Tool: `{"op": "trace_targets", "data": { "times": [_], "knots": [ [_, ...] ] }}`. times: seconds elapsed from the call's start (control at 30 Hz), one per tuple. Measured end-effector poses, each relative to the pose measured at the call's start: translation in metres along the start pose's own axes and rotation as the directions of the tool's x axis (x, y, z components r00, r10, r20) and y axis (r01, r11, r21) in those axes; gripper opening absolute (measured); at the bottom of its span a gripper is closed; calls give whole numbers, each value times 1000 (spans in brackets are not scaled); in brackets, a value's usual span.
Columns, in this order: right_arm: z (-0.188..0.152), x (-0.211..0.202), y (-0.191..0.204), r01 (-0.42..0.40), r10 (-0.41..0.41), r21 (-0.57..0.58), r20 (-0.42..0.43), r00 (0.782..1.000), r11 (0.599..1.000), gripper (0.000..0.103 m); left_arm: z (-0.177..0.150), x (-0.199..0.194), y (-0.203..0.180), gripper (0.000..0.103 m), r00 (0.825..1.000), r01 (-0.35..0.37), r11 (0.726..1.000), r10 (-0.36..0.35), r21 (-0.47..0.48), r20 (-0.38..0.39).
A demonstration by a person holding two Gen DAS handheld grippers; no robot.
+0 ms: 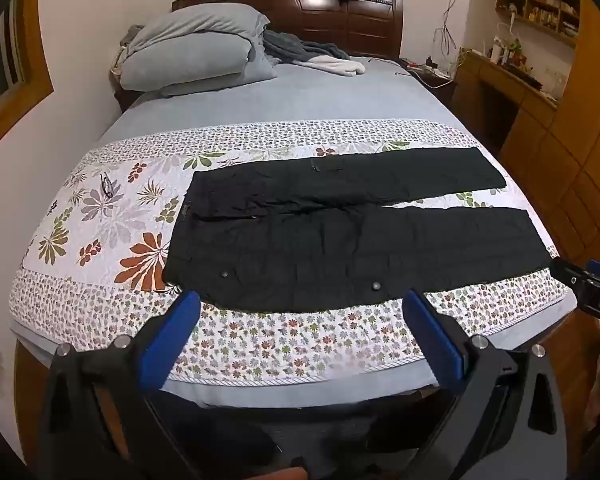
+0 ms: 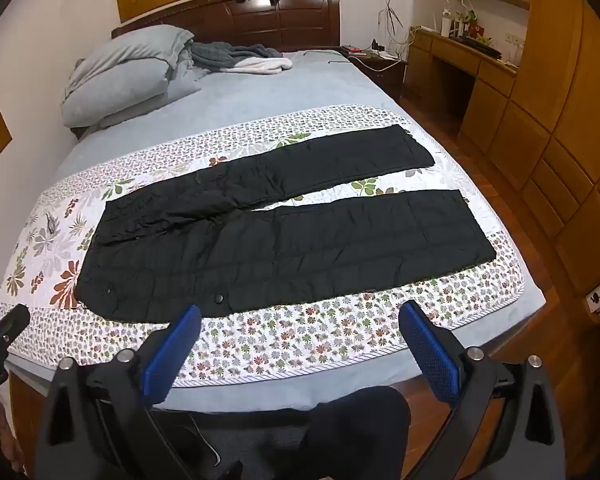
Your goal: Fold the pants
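A pair of black quilted pants (image 1: 340, 236) lies flat on a floral quilt (image 1: 100, 216) across the bed, waistband to the left and both legs stretched to the right with a gap between them. In the right wrist view the same pants (image 2: 284, 236) show two snap buttons along the near edge. My left gripper (image 1: 302, 304) hovers open above the quilt's near border, just short of the pants' near edge. My right gripper (image 2: 300, 316) is likewise open over the quilt's near border, nothing between its blue pads (image 2: 430, 350). Each gripper shows at the other view's edge.
Grey pillows (image 1: 196, 52) and a crumpled blanket (image 1: 308, 54) lie by the wooden headboard (image 1: 340, 16). A desk (image 2: 460, 64) with clutter and wooden cabinets (image 2: 560, 120) line the right wall. A wood floor (image 2: 512, 200) runs along the bed's right side.
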State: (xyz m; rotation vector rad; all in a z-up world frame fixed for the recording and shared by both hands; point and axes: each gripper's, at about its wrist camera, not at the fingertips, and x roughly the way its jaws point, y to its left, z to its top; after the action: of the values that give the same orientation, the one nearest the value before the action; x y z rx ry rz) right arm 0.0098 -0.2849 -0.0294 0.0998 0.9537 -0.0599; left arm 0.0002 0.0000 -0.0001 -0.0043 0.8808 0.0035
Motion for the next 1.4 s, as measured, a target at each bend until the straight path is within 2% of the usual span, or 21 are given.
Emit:
{"op": "trace_targets", "data": {
  "times": [1.4],
  "knots": [
    [2,-2,-2,24,-24,-15,16,1000,1000,100,3,0,-1,101,1000,-10,1000,10,-2,19]
  ]
}}
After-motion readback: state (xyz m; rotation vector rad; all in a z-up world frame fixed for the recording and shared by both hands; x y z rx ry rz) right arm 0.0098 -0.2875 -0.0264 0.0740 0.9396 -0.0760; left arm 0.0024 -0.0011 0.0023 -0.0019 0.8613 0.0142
